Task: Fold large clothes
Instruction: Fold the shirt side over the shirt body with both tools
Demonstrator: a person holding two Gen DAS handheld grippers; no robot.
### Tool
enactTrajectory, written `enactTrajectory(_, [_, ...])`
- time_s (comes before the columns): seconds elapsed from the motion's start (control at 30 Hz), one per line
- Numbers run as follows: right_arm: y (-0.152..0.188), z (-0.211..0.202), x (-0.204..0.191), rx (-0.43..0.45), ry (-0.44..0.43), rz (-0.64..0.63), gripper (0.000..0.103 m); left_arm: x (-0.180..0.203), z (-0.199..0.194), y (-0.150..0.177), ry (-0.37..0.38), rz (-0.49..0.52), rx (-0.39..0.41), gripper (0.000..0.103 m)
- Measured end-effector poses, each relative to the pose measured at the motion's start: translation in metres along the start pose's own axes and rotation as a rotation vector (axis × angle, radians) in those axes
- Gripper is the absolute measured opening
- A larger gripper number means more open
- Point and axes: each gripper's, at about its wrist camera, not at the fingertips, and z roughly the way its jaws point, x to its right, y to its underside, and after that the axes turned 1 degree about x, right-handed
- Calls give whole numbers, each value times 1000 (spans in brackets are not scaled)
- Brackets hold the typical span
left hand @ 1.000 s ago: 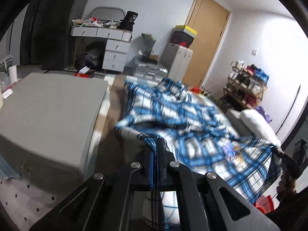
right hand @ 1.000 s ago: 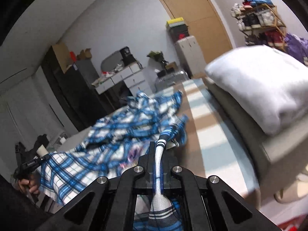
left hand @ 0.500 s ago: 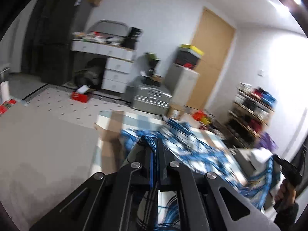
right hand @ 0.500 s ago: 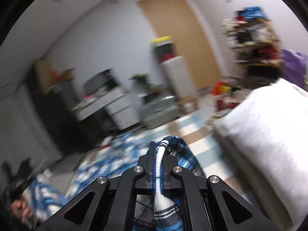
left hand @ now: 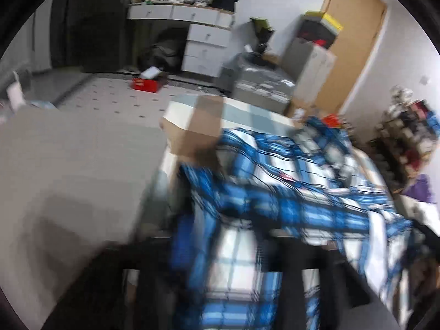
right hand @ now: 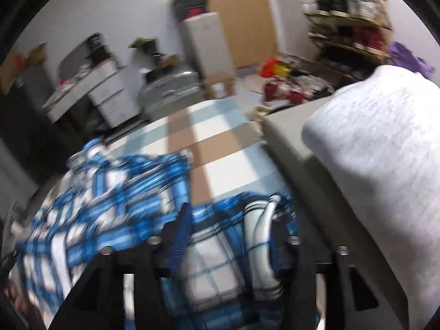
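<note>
A blue and white plaid shirt (left hand: 288,189) lies spread and rumpled over the bed's checked sheet (left hand: 203,115). My left gripper (left hand: 222,247) hangs low over its near edge. Its jaws are opening, and plaid cloth lies loose between the blurred dark fingers. In the right wrist view the same shirt (right hand: 110,192) reaches to the left. My right gripper (right hand: 231,228) is also opening. A white rolled hem (right hand: 261,233) rests beside its right finger (right hand: 277,231), and the pads no longer press on the cloth.
A big grey cushion (left hand: 68,165) lies left of the bed. A pale pillow (right hand: 385,151) sits on a grey block (right hand: 286,129) on the right. Beyond the bed are a white drawer desk (left hand: 203,35), grey cases (left hand: 261,79), a wooden door (left hand: 354,41) and a shoe rack (right hand: 346,13).
Both grippers were shut on the shirt's edge and now stand with jaws apart. Both views swung down toward the bed, and the shirt has settled onto the sheet.
</note>
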Motion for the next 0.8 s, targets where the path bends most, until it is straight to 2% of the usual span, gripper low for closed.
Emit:
enactTrajectory(0.03, [2,-2,0,0,-20,-25,75,0,-2,4,17,13,5,63])
enactTrajectory(0.1, [12,-2,1,-35,-80,-74,75,8,3,12,11,80,-31,63])
enactTrajectory(0.3, [21,32,-14,-114,-42,-113,75,43,26,21,-75,200,-108,62])
enactTrajectory(0.33, [22,34,-17,-118,-36,-129,75,49,30,25,-89,224,-125,59])
enactTrajectory(0.37, [26,39,-24,-126,-25,-159,74,52,34,26,-82,242,-153,42])
enactTrajectory(0.4, [28,41,-28,-133,-8,-182,74,48,40,24,-76,253,-172,35])
enactTrajectory(0.5, [38,49,-41,-171,59,-274,73,56,34,33,-124,329,-163,33])
enactTrajectory(0.67, [41,46,-32,-213,37,-257,72,52,22,39,-118,355,-173,32])
enactTrajectory(0.8, [65,25,-31,-211,74,-344,72,55,5,55,-112,393,-177,32])
